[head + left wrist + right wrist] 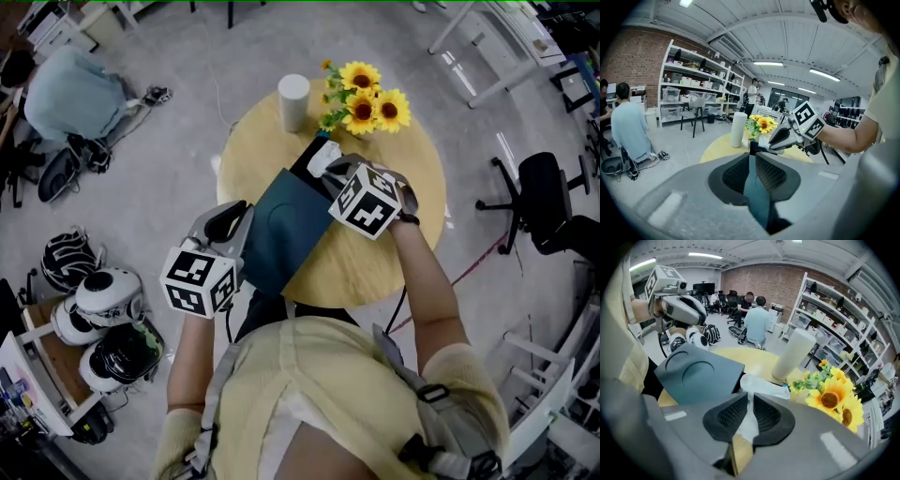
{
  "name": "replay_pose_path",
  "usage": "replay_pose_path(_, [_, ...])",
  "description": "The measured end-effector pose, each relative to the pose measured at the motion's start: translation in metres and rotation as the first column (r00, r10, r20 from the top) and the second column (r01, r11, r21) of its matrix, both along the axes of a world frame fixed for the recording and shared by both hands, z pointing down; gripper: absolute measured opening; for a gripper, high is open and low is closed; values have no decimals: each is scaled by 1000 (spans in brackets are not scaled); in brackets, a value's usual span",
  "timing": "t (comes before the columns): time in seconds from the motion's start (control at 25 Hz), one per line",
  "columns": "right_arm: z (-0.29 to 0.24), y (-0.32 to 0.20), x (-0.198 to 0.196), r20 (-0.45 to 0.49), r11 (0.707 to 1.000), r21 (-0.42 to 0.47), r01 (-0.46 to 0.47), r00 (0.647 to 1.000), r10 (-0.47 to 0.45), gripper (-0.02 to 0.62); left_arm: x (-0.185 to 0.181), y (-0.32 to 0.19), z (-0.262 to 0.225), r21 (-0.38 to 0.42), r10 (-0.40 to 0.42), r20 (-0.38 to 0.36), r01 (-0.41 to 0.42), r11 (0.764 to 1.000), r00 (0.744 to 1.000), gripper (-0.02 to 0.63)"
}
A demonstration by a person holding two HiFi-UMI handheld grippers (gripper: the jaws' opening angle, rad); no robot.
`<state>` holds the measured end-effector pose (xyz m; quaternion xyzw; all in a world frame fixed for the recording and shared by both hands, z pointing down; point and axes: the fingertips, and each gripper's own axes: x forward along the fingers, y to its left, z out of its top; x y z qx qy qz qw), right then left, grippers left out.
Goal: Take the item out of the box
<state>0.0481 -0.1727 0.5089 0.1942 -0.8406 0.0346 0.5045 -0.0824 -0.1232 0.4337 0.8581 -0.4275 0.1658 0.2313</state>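
Wrapped item (761,386): pale, in crinkly wrapping. It sits directly between the pads of my right claw (749,401), which are drawn in narrow and pressing on it from both sides. The rest of it runs forward from the pads to the open end of the box (696,371). I cannot tell how much of it is inside.

Box: dark teal, flat, with round recesses moulded in its top face. It lies ahead and to the left of the right claw, tilted, on the round wooden table (375,262).

My left claw (751,161) holds the opposite edge of the box. Its pads are closed on the thin teal edge, which runs straight up between them. From that claw, the right claw is just ahead, at the box's far end.

Past the right claw, ahead and slightly right, a white cylinder (794,355) stands upright on the table. Further right and close by is a bunch of sunflowers (834,397), near the item's wrapping.
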Motion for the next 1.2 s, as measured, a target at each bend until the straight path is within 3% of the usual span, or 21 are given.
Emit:
replay_pose_path(0.72, [-67,37,-3,137,985,90,-147,982,134,46,-15,2,-23,58,36,-22,-35,998,999,43])
replay_pose_path(1.2, [-99,44,-1,348,946,93,-312,900,263,44,-17,3,-30,70,44,-25,-42,997,999,40])
